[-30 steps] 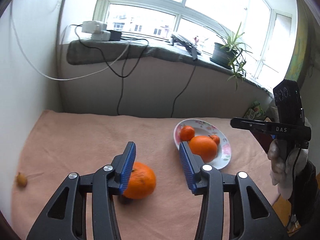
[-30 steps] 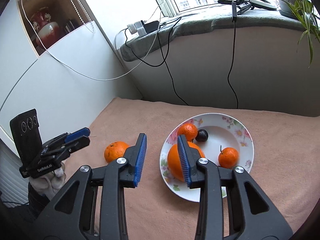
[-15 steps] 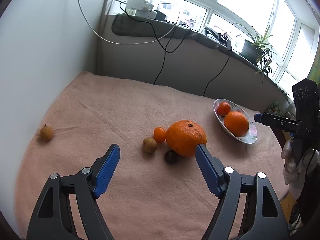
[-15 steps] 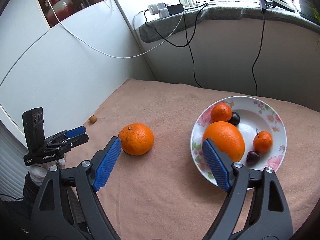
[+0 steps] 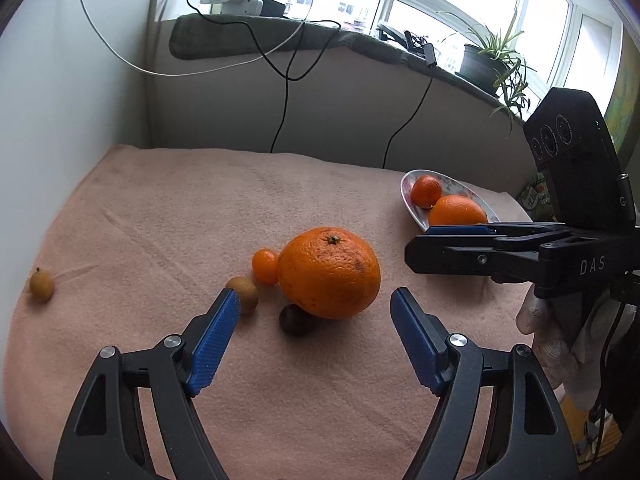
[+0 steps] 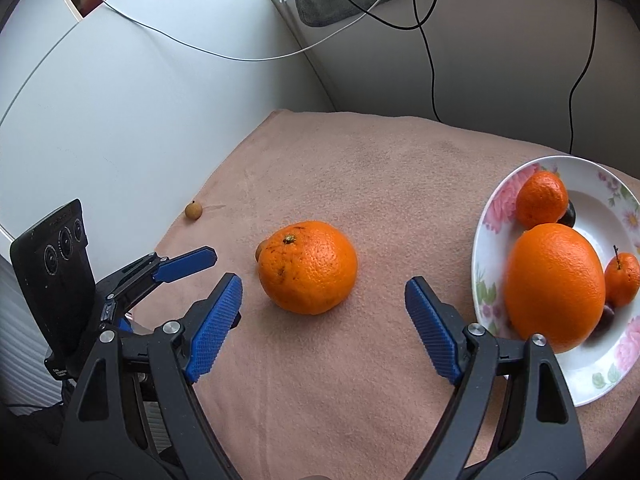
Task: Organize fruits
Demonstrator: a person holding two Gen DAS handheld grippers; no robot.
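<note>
A big loose orange [image 5: 329, 272] [image 6: 307, 266] lies on the pink cloth [image 5: 168, 216]. Around it sit a small orange kumquat [image 5: 265, 266], a brown longan [image 5: 242, 294] and a dark fruit [image 5: 296, 320]. My left gripper [image 5: 316, 298] stands open just short of this cluster, holding nothing. My right gripper [image 6: 324, 286] is open too, its fingers wide on either side of the orange and short of it. The flowered plate [image 6: 486, 216] [image 5: 410, 194] at the right holds a large orange [image 6: 554, 286], two mandarins [image 6: 542, 199] and dark fruits [image 6: 568, 214].
A lone longan [image 5: 41, 286] [image 6: 193, 211] lies near the cloth's left edge by the white wall. Cables hang from the grey-covered sill [image 5: 256, 36] behind. Each gripper shows in the other's view, close beside the orange; a gloved hand [image 5: 552, 332] holds the right one.
Both grippers have opened wide. The right one swung left from above the plate to the loose orange. The left one sank closer to the fruit cluster.
</note>
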